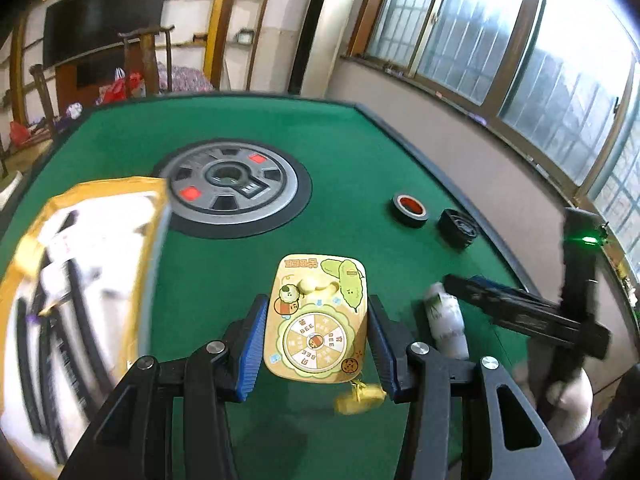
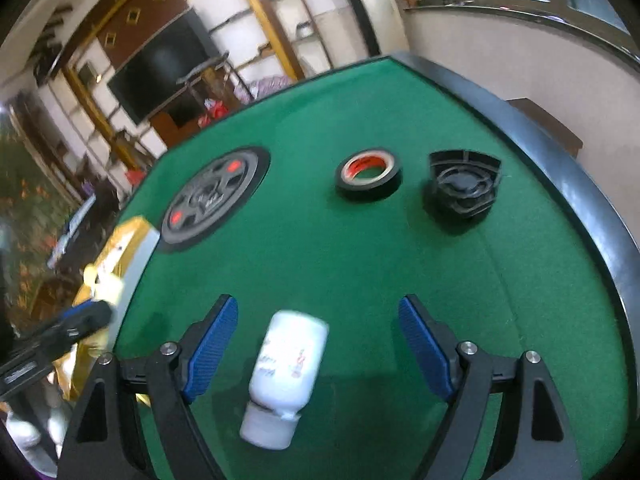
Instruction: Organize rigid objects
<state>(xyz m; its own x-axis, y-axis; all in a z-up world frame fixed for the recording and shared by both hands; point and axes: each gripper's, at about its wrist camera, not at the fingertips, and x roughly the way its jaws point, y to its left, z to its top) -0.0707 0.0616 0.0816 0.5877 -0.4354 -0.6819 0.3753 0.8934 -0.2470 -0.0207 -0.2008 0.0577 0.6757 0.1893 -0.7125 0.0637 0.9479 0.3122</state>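
Observation:
In the left wrist view my left gripper [image 1: 318, 326] is shut on a yellow cartoon card box [image 1: 320, 312] with a gold tassel, held above the green table [image 1: 240, 128]. A gold-rimmed box [image 1: 80, 292] lies at the left. In the right wrist view my right gripper [image 2: 318, 332] is open, its blue pads on either side of a white bottle [image 2: 286, 372] lying on the felt, not touching it. The bottle also shows in the left wrist view [image 1: 446, 320], next to the right gripper's body [image 1: 532, 312].
A black tape roll [image 2: 368, 178] and a black ribbed plastic part [image 2: 464, 188] lie further back on the right. A round grey hub [image 2: 212, 196] sits in the table's middle. The table's dark raised rim [image 2: 580, 184] runs along the right.

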